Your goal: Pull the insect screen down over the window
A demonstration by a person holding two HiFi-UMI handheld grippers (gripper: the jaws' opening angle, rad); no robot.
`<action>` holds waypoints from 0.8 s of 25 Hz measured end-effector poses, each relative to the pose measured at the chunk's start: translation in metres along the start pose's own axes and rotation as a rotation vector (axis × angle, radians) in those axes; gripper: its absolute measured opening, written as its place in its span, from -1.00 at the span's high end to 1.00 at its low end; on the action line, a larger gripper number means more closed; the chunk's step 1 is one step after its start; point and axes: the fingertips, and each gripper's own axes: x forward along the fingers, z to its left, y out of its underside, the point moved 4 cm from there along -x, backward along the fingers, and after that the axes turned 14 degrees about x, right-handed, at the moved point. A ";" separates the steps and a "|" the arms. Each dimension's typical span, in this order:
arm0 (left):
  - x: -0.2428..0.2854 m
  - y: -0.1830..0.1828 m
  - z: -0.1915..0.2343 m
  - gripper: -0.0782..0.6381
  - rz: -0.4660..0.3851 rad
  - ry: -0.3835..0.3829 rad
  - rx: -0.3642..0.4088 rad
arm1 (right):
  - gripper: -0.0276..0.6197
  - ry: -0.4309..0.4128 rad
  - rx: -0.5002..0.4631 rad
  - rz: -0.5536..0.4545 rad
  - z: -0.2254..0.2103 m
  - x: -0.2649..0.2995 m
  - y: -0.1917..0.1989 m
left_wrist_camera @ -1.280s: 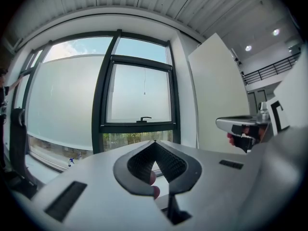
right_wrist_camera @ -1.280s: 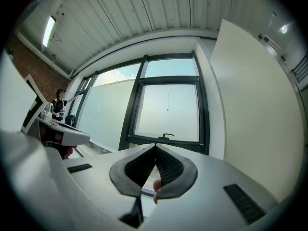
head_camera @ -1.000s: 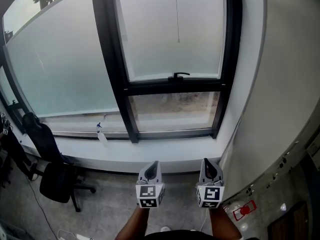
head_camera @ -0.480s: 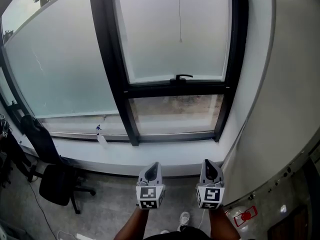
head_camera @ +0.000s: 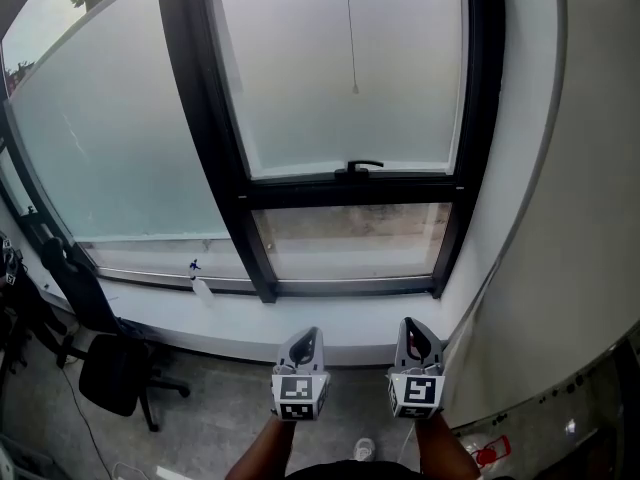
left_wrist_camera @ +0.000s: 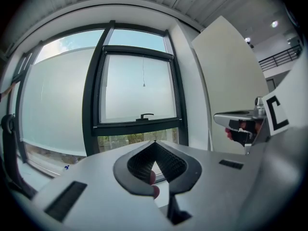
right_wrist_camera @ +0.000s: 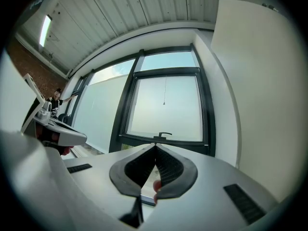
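A person stands facing a black-framed window (head_camera: 350,188), holding a gripper in each hand at the 6 o'clock edge of the head view. The left gripper (head_camera: 305,338) has its jaws pressed together on nothing. The right gripper (head_camera: 412,330), just beside it toward 5 o'clock, is likewise closed and empty. Both are well short of the glass.

The insect screen cannot be made out against the milky upper pane (head_camera: 300,78). Only a thin pull cord (head_camera: 350,38) shows, hanging from the top of the frame at 12 o'clock and ending partway down the pane. Beneath it a black handle (head_camera: 358,166) sits on the crossbar. The clear lower pane (head_camera: 350,240) shows rough ground outside.

A larger frosted pane (head_camera: 120,148) fills the view toward 10 o'clock. A white sill (head_camera: 330,318) runs below the glazing, and a small bottle with a blue top (head_camera: 198,280) stands on it near 8 o'clock. A black office chair (head_camera: 115,373) stands on the grey concrete floor (head_camera: 210,428) between 7 and 8 o'clock. A plain white wall (head_camera: 570,218) takes up the side from 2 to 4 o'clock.

In the right gripper view a ribbed white ceiling (right_wrist_camera: 120,13) spans overhead, with a strip of brick wall (right_wrist_camera: 29,57) at 10 o'clock. In that same view another person (right_wrist_camera: 57,97) stands far off at 9 o'clock.
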 end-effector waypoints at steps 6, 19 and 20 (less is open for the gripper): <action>0.026 0.002 -0.007 0.77 0.013 -0.014 -0.010 | 0.91 -0.028 -0.010 0.011 -0.020 0.023 -0.001; 0.093 -0.001 0.007 0.77 0.017 0.009 -0.025 | 0.91 -0.051 -0.025 0.054 -0.034 0.085 0.007; 0.100 -0.002 0.011 0.77 0.017 0.013 -0.030 | 0.91 -0.046 -0.026 0.057 -0.034 0.092 0.008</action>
